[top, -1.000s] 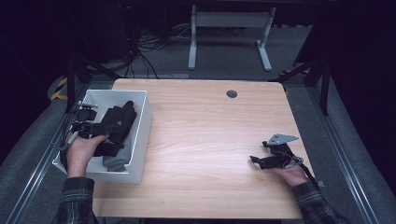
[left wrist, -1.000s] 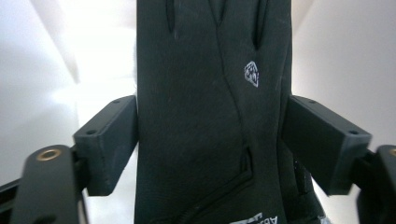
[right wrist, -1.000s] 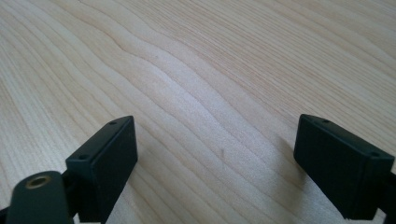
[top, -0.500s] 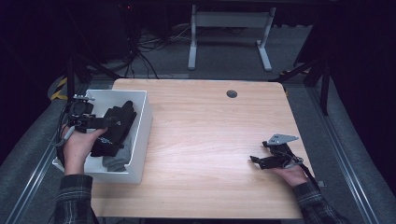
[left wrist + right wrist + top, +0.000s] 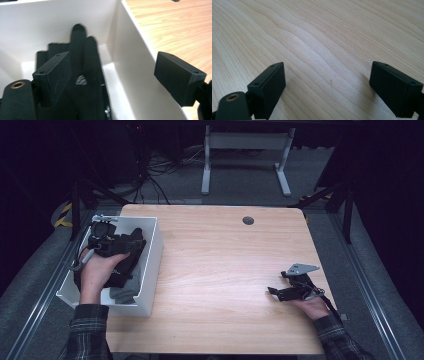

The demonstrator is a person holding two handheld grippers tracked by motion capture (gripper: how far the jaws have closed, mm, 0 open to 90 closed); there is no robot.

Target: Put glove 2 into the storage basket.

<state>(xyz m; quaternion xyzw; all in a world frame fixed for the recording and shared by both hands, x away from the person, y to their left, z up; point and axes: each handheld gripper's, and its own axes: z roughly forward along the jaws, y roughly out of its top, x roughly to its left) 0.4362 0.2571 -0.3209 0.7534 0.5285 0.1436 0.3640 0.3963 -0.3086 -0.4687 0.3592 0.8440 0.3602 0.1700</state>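
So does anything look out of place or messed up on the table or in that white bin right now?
Nothing stands out. The white bin sits at the table's left edge with dark cloth items bunched loosely inside, none spilling over the rim. The left gripper is open above them, and the right gripper is open over bare wood.

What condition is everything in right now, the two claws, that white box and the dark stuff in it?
Left claw: open, holding nothing, over the box.
Right claw: open, empty, low over the table.
Box: upright, open-topped.
Dark cloth: lying loose inside the box.
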